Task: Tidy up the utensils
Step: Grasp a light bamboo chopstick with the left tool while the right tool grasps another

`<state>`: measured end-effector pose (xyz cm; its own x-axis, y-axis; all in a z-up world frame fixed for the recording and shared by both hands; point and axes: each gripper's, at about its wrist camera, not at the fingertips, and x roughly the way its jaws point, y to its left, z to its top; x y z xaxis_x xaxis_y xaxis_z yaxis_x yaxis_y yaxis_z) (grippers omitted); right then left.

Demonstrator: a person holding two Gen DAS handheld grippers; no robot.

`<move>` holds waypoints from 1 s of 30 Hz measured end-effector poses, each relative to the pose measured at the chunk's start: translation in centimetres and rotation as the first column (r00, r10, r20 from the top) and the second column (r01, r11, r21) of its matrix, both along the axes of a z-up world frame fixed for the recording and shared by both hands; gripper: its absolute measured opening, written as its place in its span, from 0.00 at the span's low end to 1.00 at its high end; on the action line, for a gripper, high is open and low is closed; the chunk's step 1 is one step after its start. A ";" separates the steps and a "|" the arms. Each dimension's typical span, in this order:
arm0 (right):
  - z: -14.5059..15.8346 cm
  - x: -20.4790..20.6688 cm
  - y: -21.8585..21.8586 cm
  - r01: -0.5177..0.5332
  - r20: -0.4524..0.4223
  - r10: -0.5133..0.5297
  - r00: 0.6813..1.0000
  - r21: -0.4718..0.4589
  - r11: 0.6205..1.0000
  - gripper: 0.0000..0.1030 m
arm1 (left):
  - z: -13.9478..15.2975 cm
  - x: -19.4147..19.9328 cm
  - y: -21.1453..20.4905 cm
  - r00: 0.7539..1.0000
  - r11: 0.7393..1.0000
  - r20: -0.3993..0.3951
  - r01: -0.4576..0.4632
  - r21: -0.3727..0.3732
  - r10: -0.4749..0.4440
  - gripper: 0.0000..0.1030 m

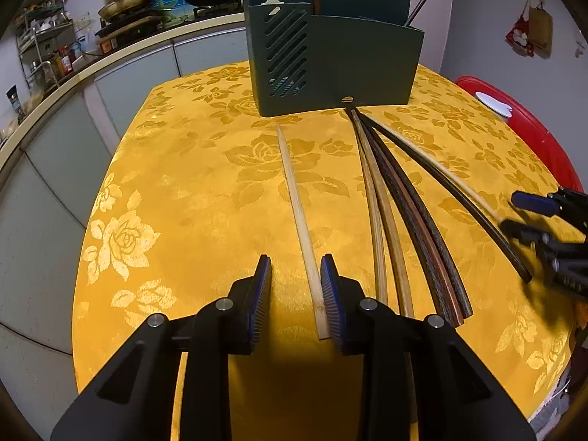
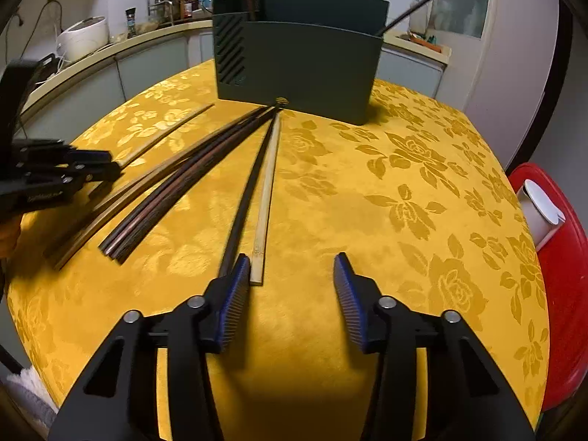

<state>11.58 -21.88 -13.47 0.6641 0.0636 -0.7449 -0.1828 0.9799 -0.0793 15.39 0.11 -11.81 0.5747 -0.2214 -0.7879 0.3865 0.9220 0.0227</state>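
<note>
A dark green utensil holder [image 1: 330, 62] [image 2: 301, 58] stands at the far side of the yellow table, with two sticks standing in it. Several chopsticks lie fanned in front of it. My left gripper [image 1: 296, 261] is open, its jaws on either side of a lone pale bamboo chopstick [image 1: 299, 217] that lies against the right pad. My right gripper [image 2: 292, 261] is open and empty; a pale chopstick [image 2: 266, 198] and a black chopstick [image 2: 244, 202] end by its left fingertip. A bundle of dark and pale chopsticks [image 1: 404, 220] [image 2: 158, 198] lies between the grippers.
The table wears a yellow rose-patterned cloth [image 1: 183, 183] [image 2: 404, 183]. A red stool with a white object on it [image 1: 522, 117] [image 2: 558, 239] stands past the right edge. Kitchen counters with pans and bottles [image 1: 128, 11] run behind.
</note>
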 end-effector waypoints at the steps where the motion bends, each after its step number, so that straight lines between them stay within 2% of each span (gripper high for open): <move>1: 0.0 0.2 -0.5 0.023 0.002 -0.023 1.000 -0.010 1.000 0.39 | 0.0 0.0 0.1 1.000 1.000 -0.004 -0.010 -0.002 0.010 0.25; 3: 0.0 0.2 -1.3 0.036 0.005 -0.036 0.999 -0.013 0.999 0.35 | 0.1 -0.1 0.2 1.000 1.000 -0.008 -0.024 -0.006 0.024 0.22; 9: -0.2 -0.2 -1.3 -0.031 0.011 0.031 0.999 0.050 0.998 0.23 | 0.0 -1.0 0.4 0.999 0.999 0.002 -0.036 -0.017 0.036 0.21; 13: -0.1 0.4 -1.5 -0.041 -0.004 0.042 0.999 0.081 0.996 0.22 | 0.0 -1.2 0.8 0.998 0.996 0.007 -0.063 -0.055 0.064 0.21; 21: 0.0 0.8 -1.2 -0.073 -0.020 0.074 0.997 0.071 0.995 0.22 | 0.0 -1.5 1.0 0.998 0.993 0.009 -0.064 -0.103 0.065 0.21; 25: 0.0 1.0 -1.0 -0.077 -0.021 0.078 0.997 0.064 0.995 0.21 | -0.1 -1.9 0.5 0.998 0.995 0.026 -0.059 -0.079 0.061 0.21; 28: 0.0 1.0 -1.0 -0.071 -0.022 0.073 0.997 0.072 0.995 0.19 | -0.1 -2.1 0.3 0.997 0.997 0.037 -0.065 -0.052 0.067 0.16; 30: 0.0 0.9 -0.9 -0.073 -0.021 0.075 0.997 0.071 0.995 0.15 | -0.1 -2.3 0.4 0.997 0.997 0.038 -0.068 -0.043 0.070 0.06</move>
